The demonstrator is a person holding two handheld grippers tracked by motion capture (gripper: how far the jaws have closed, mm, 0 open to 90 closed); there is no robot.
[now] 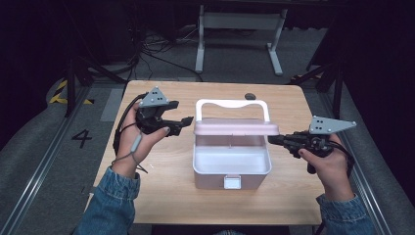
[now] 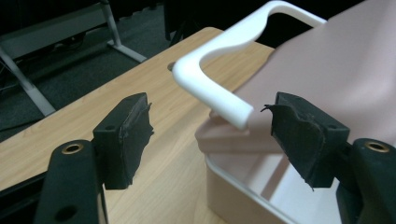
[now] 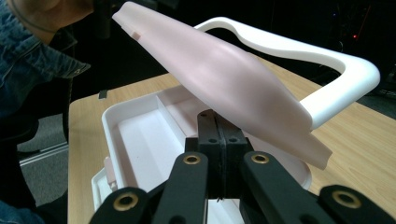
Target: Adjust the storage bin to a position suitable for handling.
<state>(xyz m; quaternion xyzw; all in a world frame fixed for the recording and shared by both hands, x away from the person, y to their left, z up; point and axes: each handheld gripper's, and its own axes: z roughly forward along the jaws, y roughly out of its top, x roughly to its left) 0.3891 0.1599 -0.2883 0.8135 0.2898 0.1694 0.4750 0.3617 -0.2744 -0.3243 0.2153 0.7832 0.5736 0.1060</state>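
From the high view I saw the pink box (image 1: 231, 169) sitting in the middle of the wooden table (image 1: 161, 196), its lid (image 1: 236, 129) raised partway and its white handle (image 1: 231, 104) standing up behind. My left gripper (image 1: 182, 123) hovered just off the lid's left end, held in the left hand (image 1: 139, 142). My right gripper (image 1: 274, 139) was at the lid's right end, in the right hand (image 1: 328, 164). A small white latch (image 1: 232, 182) sat on the box's front wall.

In the left gripper view, the jaws stood wide apart with nothing between them. The white handle (image 2: 224, 51) curved just ahead, and the lid (image 2: 345, 70) rose to the right above the box's rim (image 2: 243, 186). The table (image 2: 140, 88) ran off to the left.

In the right gripper view, the jaws were pressed together, their tips tucked under the edge of the tilted lid (image 3: 224, 79). I could not tell whether they pinched anything or merely propped it. Below lay the open box (image 3: 140, 135) with its pale inner tray, and the handle (image 3: 327, 60) arched at the right. A denim sleeve (image 3: 32, 60) showed at the left
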